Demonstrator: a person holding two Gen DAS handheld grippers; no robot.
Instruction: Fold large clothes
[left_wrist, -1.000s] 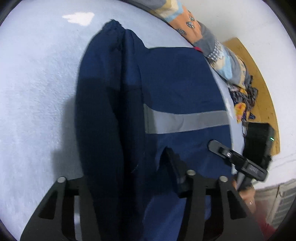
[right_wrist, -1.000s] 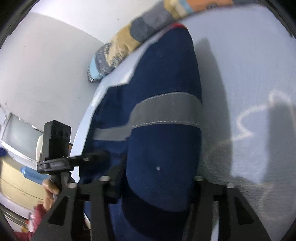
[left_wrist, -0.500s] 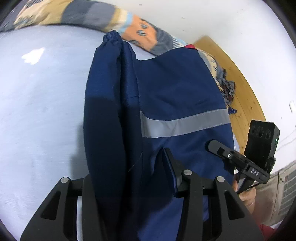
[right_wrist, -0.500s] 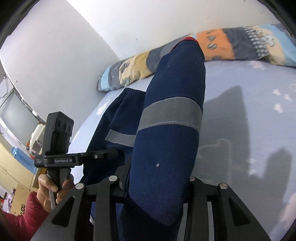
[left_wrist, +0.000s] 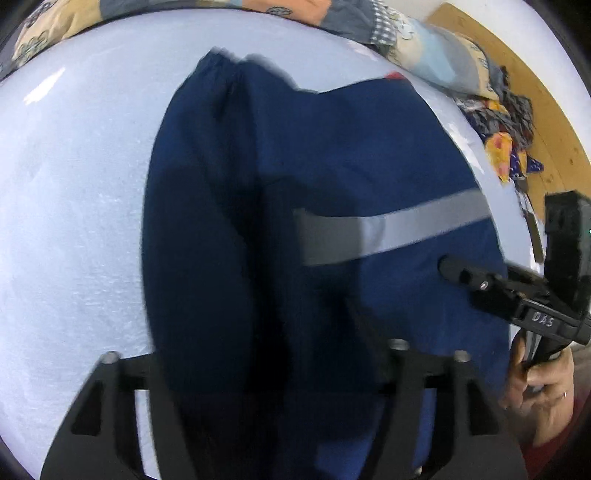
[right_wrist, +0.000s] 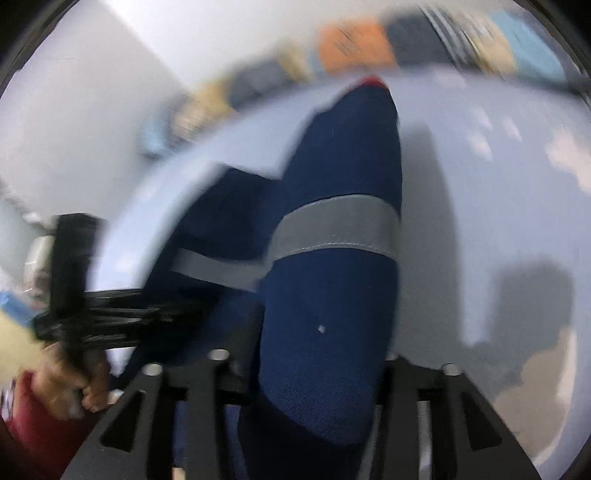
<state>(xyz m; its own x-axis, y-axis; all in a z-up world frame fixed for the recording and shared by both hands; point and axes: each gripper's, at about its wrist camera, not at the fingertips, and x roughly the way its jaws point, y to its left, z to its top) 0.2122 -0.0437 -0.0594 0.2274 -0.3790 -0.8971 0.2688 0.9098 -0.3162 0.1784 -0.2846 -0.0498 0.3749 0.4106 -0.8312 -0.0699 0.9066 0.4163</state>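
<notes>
A large navy work garment (left_wrist: 332, 166) with a grey reflective band (left_wrist: 399, 229) lies stretched over the pale blue bed (left_wrist: 74, 184). My left gripper (left_wrist: 273, 354) is shut on its near hem, and cloth drapes over the jaws. My right gripper (right_wrist: 314, 362) is shut on the other near corner of the same garment (right_wrist: 332, 295), where the grey band (right_wrist: 336, 229) also shows. Each gripper appears in the other's view: the right one (left_wrist: 480, 284) and the left one (right_wrist: 122, 306).
A patchwork quilt (left_wrist: 424, 48) lies along the far edge of the bed. A pile of patterned clothes (left_wrist: 498, 122) sits at the far right by a wooden board (left_wrist: 535, 92). White walls (right_wrist: 92, 110) stand behind. The person's hand (left_wrist: 539, 373) holds the right gripper.
Both grippers have tilted back down toward the bed with the garment still held. The right wrist view is now motion-blurred.
</notes>
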